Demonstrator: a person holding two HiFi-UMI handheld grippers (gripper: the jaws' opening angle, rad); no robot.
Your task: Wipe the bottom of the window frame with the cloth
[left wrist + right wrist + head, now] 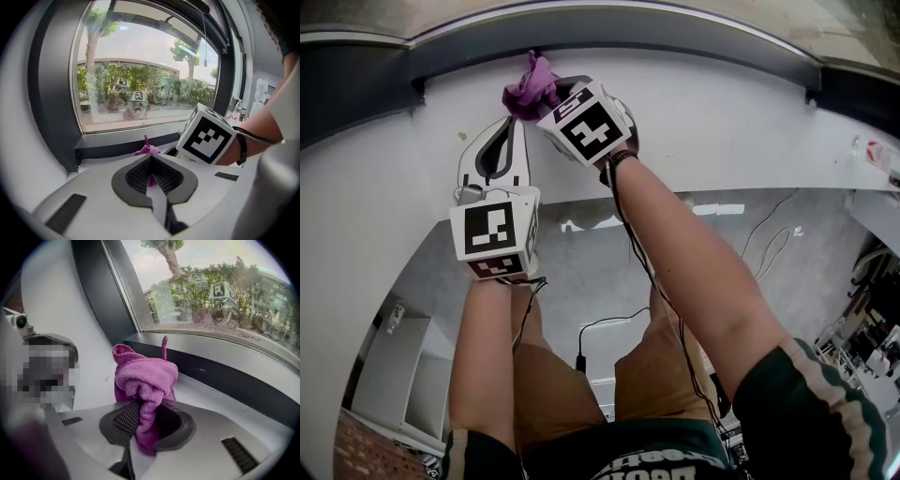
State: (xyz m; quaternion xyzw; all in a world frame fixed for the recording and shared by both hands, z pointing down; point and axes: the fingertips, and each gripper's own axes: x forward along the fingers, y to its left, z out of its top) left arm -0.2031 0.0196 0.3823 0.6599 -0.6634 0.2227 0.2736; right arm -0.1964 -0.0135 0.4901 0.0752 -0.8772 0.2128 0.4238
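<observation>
The bunched purple terry cloth (145, 376) is clamped in the right gripper (146, 409). Its jaws are closed on the cloth's lower fold, and the rest billows out past the tips. The bundle sits at the foot of the dark grey bottom rail of the window frame (225, 376), with one thin corner standing up in front of the rail. Whether the cloth presses on the rail cannot be told.

The left gripper (151, 158) holds nothing and its jaws are drawn together at the tips. It lies over the white window sill (722, 122), just to the left of the right gripper and nearer the person. It points at the cloth, which shows as a scrap of purple beyond its tips. The right gripper's black-and-white marker cube (206, 133) fills the space just to its right.

Behind the rail rises the window glass (140, 70), with trees and a building outside. Thin black cables (628, 319) hang from both wrists toward the floor.

To the left, the rail ends close by in a corner against the broad dark upright of the frame (108, 296). To the right, rail and sill run on bare for a long stretch. At the far right end of the sill stand small items (239, 110), too small to make out.
</observation>
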